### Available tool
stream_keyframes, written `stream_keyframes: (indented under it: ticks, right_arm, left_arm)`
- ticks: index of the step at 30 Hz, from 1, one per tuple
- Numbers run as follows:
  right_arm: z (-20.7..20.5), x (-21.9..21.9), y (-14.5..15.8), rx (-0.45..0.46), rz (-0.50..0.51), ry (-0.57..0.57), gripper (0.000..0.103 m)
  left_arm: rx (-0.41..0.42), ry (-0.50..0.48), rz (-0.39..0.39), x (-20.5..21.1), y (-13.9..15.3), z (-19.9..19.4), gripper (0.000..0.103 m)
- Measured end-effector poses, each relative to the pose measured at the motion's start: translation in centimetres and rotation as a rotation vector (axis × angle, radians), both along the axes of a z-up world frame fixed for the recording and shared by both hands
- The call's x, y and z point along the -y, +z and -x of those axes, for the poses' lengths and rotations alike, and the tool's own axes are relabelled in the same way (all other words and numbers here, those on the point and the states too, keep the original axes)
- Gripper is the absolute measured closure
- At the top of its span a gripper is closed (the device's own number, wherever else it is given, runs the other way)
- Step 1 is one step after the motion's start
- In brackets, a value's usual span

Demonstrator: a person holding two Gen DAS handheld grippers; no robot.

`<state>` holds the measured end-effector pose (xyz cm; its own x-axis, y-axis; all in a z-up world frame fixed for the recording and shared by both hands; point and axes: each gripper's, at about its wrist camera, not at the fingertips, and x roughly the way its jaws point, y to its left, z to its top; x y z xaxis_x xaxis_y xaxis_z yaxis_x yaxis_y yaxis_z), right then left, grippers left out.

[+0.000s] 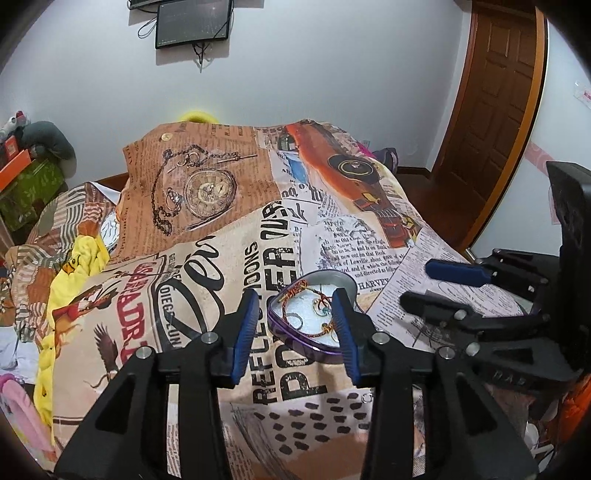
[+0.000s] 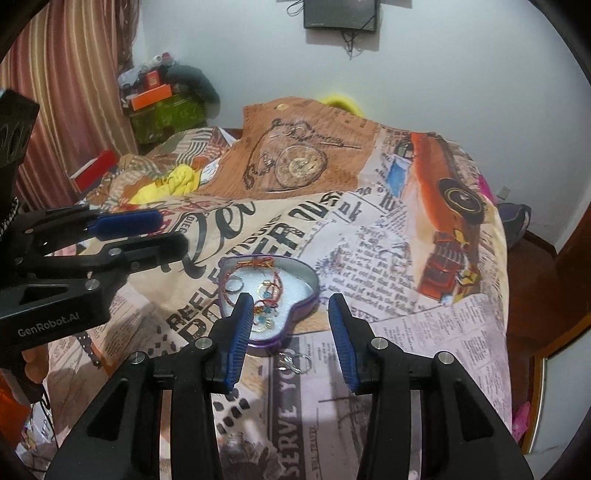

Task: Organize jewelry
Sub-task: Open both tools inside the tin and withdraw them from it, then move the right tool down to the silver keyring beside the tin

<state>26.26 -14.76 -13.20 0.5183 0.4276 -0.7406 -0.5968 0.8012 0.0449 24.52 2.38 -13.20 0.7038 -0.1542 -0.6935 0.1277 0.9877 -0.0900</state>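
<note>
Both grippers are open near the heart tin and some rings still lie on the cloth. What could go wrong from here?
1. The silver rings are small and lie flat on soft, patterned cloth; the open right gripper may pinch fabric or miss them.
2. The heart-shaped tin sits on uneven bedding, so a nudge from the left gripper could tip it.

**Even indoor light, heavy fisheye curve**

Both views are fairly bright under soft, diffuse room light. The white wall point(image 1: 332, 74) shows mild shading below the mounted screen point(image 1: 192, 22). Faint shadows fall toward 6 o'clock on the printed cloth point(image 2: 424, 332). Dark vignetting rings the corners; straight edges bow outward. The centre is sharp, the margins soft.
</note>
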Motion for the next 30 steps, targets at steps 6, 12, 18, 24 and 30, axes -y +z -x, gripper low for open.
stream_keyframes:
  ticks: [6, 12, 18, 24, 30]
  right_arm:
    - [-0.2, 2.1, -1.1, -0.042, 0.01, -0.035, 0.065]
    - [-0.2, 2.4, -3.6, -0.115, 0.039, -0.031, 0.065]
    - [-0.1, 1.1, -5.9, -0.175, 0.054, 0.013, 0.065]
    - [-1.0, 0.3, -6.8, -0.196, 0.057, 0.018, 0.065]
    - [-1.3, -0.5, -7.7, -0.206, 0.101, 0.056, 0.065]
  left_arm:
    - [-0.039, -0.007, -0.001, 0.2, -1.2, 0.7, 0.058]
    - [-0.1, -0.012, -0.008, 0.5, -3.7, 0.9, 0.057]
    - [-0.149, -0.008, 0.004, 0.3, -5.6, 0.7, 0.057]
    - [-0.182, 0.001, -0.004, 0.1, -6.9, 0.6, 0.057]
    - [-0.2, 0.003, 0.005, -0.1, -7.7, 0.4, 0.057]
